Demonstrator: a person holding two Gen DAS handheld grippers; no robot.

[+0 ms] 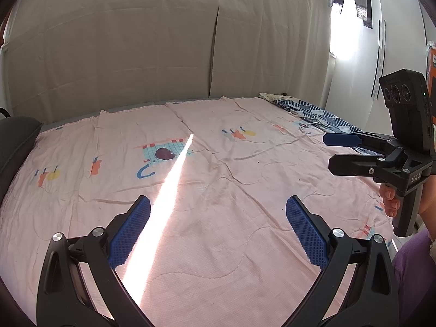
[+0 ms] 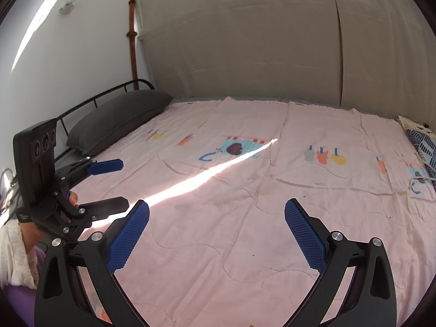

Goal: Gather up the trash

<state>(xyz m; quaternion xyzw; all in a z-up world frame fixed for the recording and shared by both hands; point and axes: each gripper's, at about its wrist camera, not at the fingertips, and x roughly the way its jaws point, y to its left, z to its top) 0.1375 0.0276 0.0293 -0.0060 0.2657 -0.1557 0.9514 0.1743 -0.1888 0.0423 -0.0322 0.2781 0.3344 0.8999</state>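
Trash, seen only as tiny dark specks [image 2: 254,254] on the pink quilt [image 2: 245,190], lies between the two grippers and the quilt's printed patches. Left gripper [image 1: 218,229] and right gripper [image 2: 217,229] both hover above the quilt, jaws apart and empty. A grey pillow [image 2: 120,120] lies at the quilt's left end; a blue patterned cloth [image 1: 321,115] lies at its right end.
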